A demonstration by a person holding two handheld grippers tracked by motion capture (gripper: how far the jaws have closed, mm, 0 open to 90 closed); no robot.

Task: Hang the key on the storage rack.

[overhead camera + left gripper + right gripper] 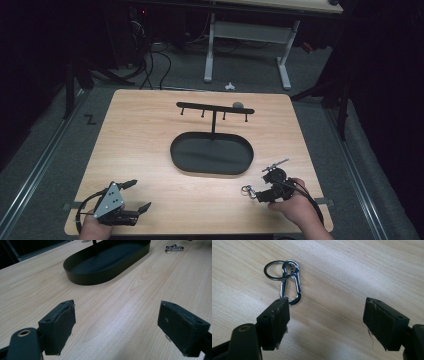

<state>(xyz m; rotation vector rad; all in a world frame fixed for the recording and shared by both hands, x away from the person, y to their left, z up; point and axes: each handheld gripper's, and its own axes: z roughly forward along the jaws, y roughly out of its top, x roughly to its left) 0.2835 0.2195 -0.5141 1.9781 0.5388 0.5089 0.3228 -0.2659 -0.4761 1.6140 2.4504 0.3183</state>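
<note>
One carabiner (290, 282) lies flat on the tabletop (150, 135), with one key ring (274, 270) linked through its upper end. In the high view it sits near the front right of the tabletop, just left of the right claw (261, 192). In the right gripper view the carabiner's lower end lies just beside the tip of the left-hand jaw; contact cannot be determined.

Right claw: released, jaws spread wide, nothing between them. It points left toward the carabiner.

Left claw (137, 195): released, jaws spread wide over bare wood at the front left corner, nothing between them. It is well apart from the carabiner.

One black oval tray (185, 162) sits at the centre of the tabletop. One post rises from its far rim and carries one crossbar (215, 107) with four short pegs hanging below it. One small round grey object (238, 105) rests behind the bar's right end.

Two hands, two claws.
</note>
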